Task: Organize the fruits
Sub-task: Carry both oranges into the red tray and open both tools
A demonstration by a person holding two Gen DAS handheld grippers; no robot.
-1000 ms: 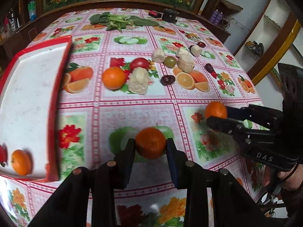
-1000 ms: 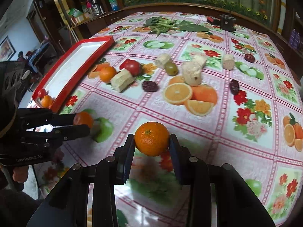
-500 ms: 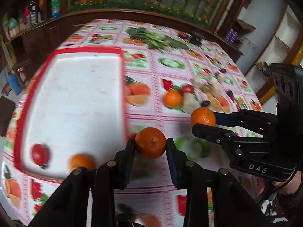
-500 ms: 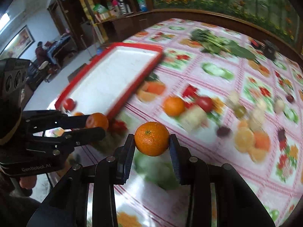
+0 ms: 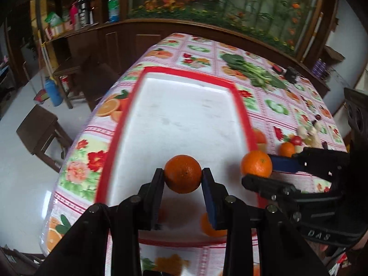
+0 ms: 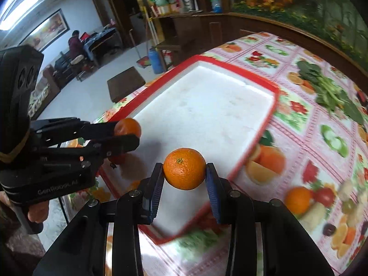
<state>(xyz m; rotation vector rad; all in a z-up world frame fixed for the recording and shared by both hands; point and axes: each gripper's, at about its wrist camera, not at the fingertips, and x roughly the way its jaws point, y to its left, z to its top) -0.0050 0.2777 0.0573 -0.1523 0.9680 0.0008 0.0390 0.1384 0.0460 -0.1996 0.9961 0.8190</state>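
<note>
Left gripper (image 5: 183, 178): black two-finger tool, jaws pinching a round deep-orange mandarin (image 5: 182, 174) at its widest part, so the fruit sits level between the blue pads and cannot roll out.
Left mandarin's place: held in the air over the near end of the tray, toward its near edge; judged ready to be lowered there.
Right gripper (image 6: 184, 176): black two-finger tool, jaws pinching a round bright-orange mandarin with a green stem scar (image 6: 184, 171), scar facing up and toward the camera.
Right mandarin's place: in the air above the tray's near-right corner, just inside the red rim, beside the left one, probably so both fruits go down together.
Tray (image 5: 239, 101): shallow white rectangular plastic tray with a red rim, lying along the left edge of the table; most of its floor is bare.
Fruit already in tray: one small orange (image 5: 210, 226) and a small red fruit (image 6: 117, 158), near the tray's near edge, partly hidden by fingers.
Table (image 5: 202, 48): covered with a pink fruit-and-flower print cloth.
Loose fruit: an orange (image 6: 297, 200), a red tomato-like fruit (image 6: 324, 195) and pale pieces on the cloth right of the tray, not yet gathered.
Far edge: a bunch of leafy greens (image 6: 327, 88), apart from the fruit.
</note>
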